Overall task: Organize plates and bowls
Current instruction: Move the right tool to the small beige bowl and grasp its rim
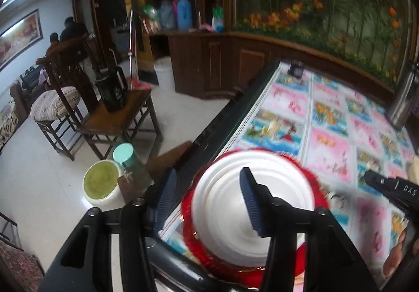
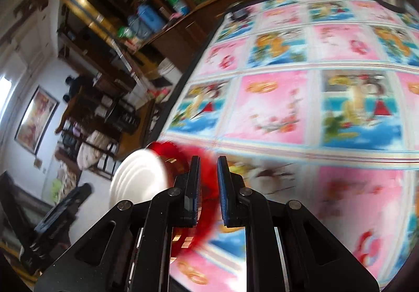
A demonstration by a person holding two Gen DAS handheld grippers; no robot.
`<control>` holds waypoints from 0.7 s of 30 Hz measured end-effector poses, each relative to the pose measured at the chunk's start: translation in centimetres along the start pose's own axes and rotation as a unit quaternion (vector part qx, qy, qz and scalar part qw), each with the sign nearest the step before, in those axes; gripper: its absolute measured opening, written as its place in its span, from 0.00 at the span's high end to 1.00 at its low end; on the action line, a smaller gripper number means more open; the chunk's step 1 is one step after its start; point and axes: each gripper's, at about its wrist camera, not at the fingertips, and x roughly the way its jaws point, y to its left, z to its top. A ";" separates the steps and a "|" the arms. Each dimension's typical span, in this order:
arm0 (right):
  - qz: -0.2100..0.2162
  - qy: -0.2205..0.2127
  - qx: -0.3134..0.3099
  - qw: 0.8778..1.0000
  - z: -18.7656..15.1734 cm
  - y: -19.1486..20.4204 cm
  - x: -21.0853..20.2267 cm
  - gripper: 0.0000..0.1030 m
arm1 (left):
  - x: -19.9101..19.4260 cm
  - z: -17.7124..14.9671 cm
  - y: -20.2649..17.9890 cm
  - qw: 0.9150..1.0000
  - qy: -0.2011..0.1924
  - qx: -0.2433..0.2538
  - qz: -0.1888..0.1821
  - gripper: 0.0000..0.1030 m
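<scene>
A stack of white plates (image 1: 251,203) rests on a red scalloped plate (image 1: 193,244) at the near left corner of the table, which is covered by a pink and blue picture cloth (image 1: 330,119). My left gripper (image 1: 207,200) is open above the stack; one finger hangs over the white plates and the other beyond the table edge, with no pad pressing on anything. The right gripper (image 1: 387,187) hovers over the cloth to the right. In the right wrist view, the right gripper (image 2: 209,184) is shut with nothing between its pads. The white plates (image 2: 138,174) and the red plate (image 2: 172,155) lie just to its left, blurred.
A steel flask (image 1: 400,100) stands at the table's far right, and a small dark object (image 1: 296,68) at its far edge. Left of the table on the floor are wooden chairs (image 1: 117,113), a white tub with green contents (image 1: 102,182) and a teal-lidded jar (image 1: 125,158). People (image 1: 70,32) sit far back.
</scene>
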 end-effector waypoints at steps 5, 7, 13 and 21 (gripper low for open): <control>-0.016 -0.040 0.053 0.998 1.3 -5.7 -4.2 0.88 | -0.9 0.2 -4.3 0.997 0.007 0.015 -0.074 0.33; -0.028 -0.065 0.073 0.995 1.7 -8.3 -6.5 0.88 | -0.7 -0.1 -7.1 0.993 0.028 0.040 -0.107 0.32; -0.069 -0.132 0.121 0.981 2.4 -16.5 -14.3 0.72 | 1.3 -2.7 -17.0 0.962 0.136 0.119 -0.206 0.31; -0.151 -0.183 0.125 0.963 4.8 -27.3 -24.7 0.72 | 4.2 -4.9 -29.4 0.918 0.250 0.167 -0.259 0.31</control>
